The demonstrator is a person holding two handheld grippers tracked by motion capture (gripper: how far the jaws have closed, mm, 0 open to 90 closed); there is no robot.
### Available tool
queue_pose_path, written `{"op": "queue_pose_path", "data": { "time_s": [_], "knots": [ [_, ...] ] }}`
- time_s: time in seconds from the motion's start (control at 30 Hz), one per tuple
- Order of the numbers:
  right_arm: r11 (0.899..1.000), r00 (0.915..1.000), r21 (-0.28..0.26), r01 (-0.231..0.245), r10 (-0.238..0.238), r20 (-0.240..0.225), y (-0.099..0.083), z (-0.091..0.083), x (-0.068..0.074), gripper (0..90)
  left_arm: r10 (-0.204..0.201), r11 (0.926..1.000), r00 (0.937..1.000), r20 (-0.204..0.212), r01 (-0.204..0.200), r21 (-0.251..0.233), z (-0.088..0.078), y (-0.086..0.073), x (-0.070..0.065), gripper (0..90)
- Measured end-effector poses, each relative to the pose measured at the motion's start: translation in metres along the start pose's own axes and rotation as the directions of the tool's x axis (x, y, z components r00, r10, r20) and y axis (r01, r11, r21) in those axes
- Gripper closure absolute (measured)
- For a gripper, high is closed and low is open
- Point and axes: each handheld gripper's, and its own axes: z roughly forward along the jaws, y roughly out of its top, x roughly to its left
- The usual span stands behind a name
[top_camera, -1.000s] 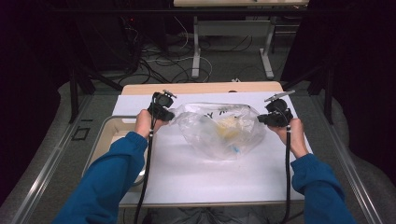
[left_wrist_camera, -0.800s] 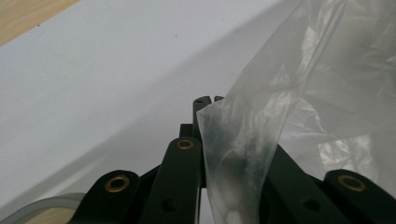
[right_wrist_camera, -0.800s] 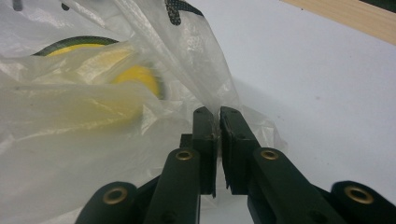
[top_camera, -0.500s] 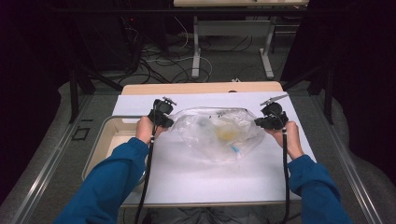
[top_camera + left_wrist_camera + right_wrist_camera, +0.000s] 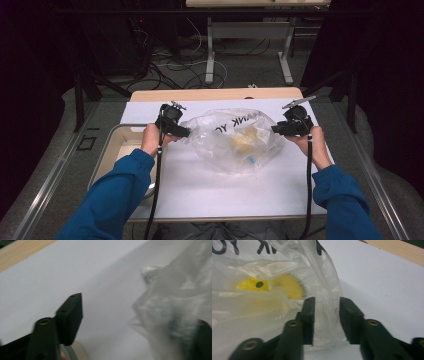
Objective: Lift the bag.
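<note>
My right gripper (image 5: 327, 322) has its jaws apart around a fold of the clear crinkled plastic bag with black lettering (image 5: 235, 137), which lies mid-table on the white paper sheet (image 5: 210, 185); my left gripper (image 5: 135, 325) is spread wide, one jaw behind the film, gripping nothing. If I close on so thin a fold it could slip or tear, and the yellow object inside (image 5: 284, 287) might spill. The paper is bare all round; the shallow metal tray (image 5: 117, 145) sits just beside my left hand (image 5: 150, 140).
</note>
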Motion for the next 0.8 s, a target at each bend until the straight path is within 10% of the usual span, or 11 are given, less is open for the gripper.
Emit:
{"op": "queue_pose_path", "data": {
  "time_s": [0.37,0.8],
  "knots": [
    [0.999,0.9987,-0.023,0.029,-0.030,-0.040,0.015,-0.042,0.012,21.5,0.045,0.9905,0.9986,0.028,-0.041,-0.131,-0.046,0.005,0.002,0.3],
    [0.995,0.9924,-0.033,0.091,-0.093,-0.081,0.021,-0.058,0.036,6.5,0.108,0.9871,0.9928,0.052,-0.101,-0.124,-0.059,-0.006,-0.007,0.3]
  ]
}}
